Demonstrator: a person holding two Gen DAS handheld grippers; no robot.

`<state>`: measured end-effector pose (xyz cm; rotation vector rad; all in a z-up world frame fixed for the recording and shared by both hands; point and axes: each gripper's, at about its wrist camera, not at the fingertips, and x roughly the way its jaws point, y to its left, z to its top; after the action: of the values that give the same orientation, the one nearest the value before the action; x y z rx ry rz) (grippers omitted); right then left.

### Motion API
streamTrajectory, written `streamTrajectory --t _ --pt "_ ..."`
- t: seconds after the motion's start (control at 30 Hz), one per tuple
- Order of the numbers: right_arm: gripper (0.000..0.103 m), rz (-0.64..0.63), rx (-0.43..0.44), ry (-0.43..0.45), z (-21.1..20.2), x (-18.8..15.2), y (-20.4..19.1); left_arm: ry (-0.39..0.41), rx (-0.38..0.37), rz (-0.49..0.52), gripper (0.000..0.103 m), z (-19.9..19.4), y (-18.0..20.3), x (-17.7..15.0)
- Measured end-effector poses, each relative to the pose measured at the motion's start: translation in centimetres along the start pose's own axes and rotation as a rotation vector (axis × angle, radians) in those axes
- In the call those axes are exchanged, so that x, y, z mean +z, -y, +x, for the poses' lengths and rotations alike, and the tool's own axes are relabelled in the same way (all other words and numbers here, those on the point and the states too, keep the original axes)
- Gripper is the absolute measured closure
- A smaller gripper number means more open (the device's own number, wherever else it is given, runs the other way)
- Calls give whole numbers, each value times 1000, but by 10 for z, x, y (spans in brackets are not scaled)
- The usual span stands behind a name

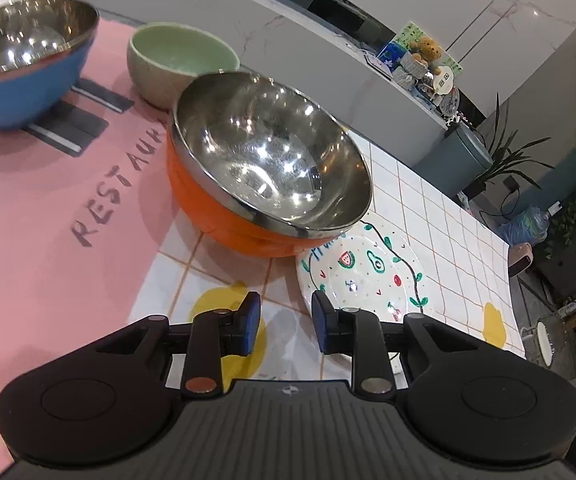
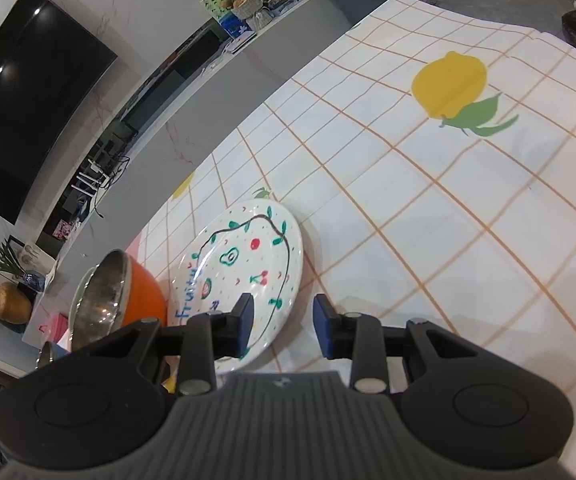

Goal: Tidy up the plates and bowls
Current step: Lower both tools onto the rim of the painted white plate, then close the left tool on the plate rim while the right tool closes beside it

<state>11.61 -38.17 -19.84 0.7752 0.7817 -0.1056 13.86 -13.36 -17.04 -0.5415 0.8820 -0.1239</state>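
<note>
Tabletop (image 2: 428, 208): covered by a white cloth with an orange grid and printed yellow lemons (image 2: 450, 84). A pink mat (image 1: 48, 208) lettered "RESTAUR" lies on its left portion. 2 dark flat blocks (image 1: 84, 116) lie on the mat. Beyond the tabletop runs a grey marble-patterned counter (image 1: 328, 60). A teddy bear (image 1: 426, 50) sits in a woven basket on the counter beside a blue box (image 1: 392, 54). A black wall screen (image 2: 28, 108) hangs above. Green potted plants (image 1: 500, 148) stand at the right.
</note>
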Motion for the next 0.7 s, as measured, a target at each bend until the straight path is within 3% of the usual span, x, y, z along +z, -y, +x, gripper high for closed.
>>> streamTrajectory --t 0.23,0.33,0.57,0.7 --pt "87 27 14 -5 12 2 7 -9 -19 -18 75 11 3 1" --pt "95 36 23 -10 14 -3 7 -30 -32 -11 94 13 5 1" --pt "97 37 37 -11 3 -11 7 -30 -21 17 103 0 8 -2" --pt "98 51 66 -30 -11 -27 8 -55 -46 25 103 -13 8 -11"
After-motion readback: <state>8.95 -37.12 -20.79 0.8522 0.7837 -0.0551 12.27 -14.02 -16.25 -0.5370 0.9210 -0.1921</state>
